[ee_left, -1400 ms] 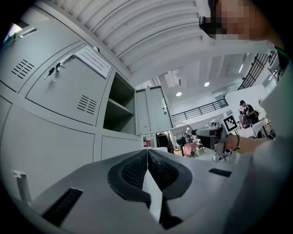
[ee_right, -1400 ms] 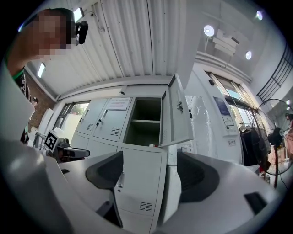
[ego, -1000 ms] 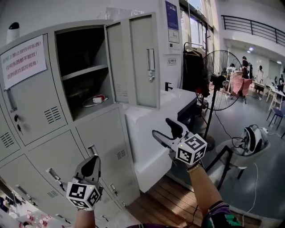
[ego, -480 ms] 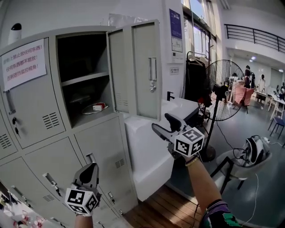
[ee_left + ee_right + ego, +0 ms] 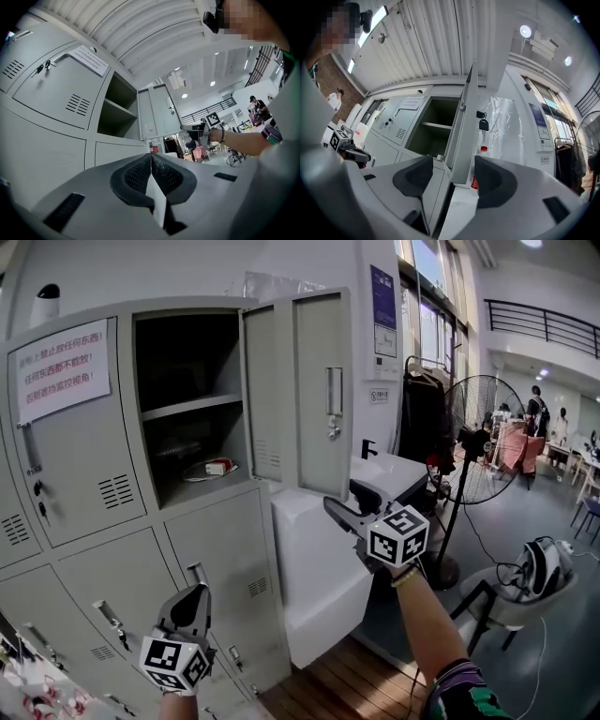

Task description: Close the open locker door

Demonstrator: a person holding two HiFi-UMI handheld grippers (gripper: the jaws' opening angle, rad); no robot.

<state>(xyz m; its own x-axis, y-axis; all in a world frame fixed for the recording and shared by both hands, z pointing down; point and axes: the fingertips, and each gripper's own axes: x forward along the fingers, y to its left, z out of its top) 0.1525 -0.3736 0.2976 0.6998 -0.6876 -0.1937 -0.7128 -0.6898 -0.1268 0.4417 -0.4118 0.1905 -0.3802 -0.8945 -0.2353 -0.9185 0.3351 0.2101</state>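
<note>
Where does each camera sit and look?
Head view: on the person's head, facing the open grey metal locker door; left gripper, right gripper and right forearm show.
Left gripper view: on the shut left gripper, facing up at the lockers; right forearm shows.
Right gripper view: between its open, just-closing jaws, at the door's ungripped edge; left gripper shows.
All share the door.

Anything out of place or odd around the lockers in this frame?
One locker door stands swung wide open while its neighbours are shut, and a key dangles from it. A small red-and-white item lies inside the open compartment. Nothing looks spilled or damaged.
</note>
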